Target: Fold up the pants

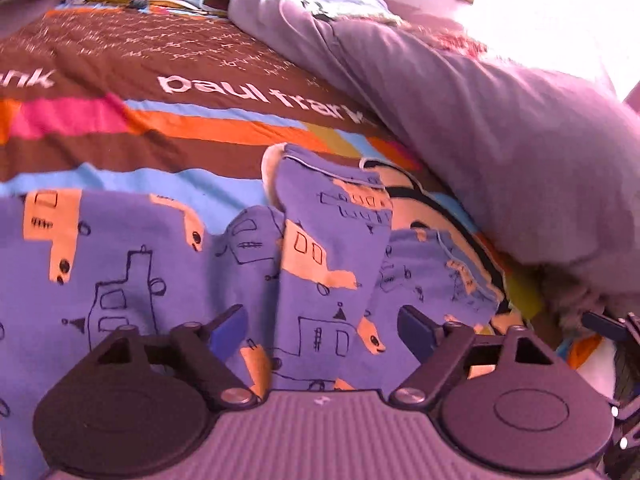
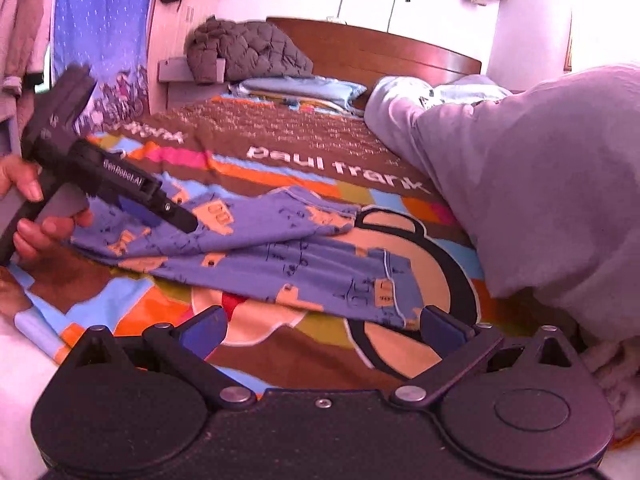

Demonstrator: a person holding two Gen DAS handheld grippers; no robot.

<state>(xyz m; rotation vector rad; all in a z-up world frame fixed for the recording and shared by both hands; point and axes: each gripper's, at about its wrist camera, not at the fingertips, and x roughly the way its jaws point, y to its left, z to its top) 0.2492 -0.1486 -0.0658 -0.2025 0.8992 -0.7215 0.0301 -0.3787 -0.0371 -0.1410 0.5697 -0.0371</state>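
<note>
Pants (image 2: 280,236): soft purple-blue knit, printed with orange blocks and dark line-drawn cars, pale piping at the hems. We see them lying creased and partly doubled over on the striped quilt (image 2: 280,148), one leg overlapping the other. Beside them, toward the quilt's right edge, a bulky lilac duvet (image 2: 540,184) crowds the space; bare quilt lies open beyond the pants toward the headboard (image 2: 380,48). Left gripper (image 1: 320,328) hovers over the pants, jaws spread, nothing pinched. Right gripper (image 2: 324,326) sits near a hem, jaws wide, empty.
</note>
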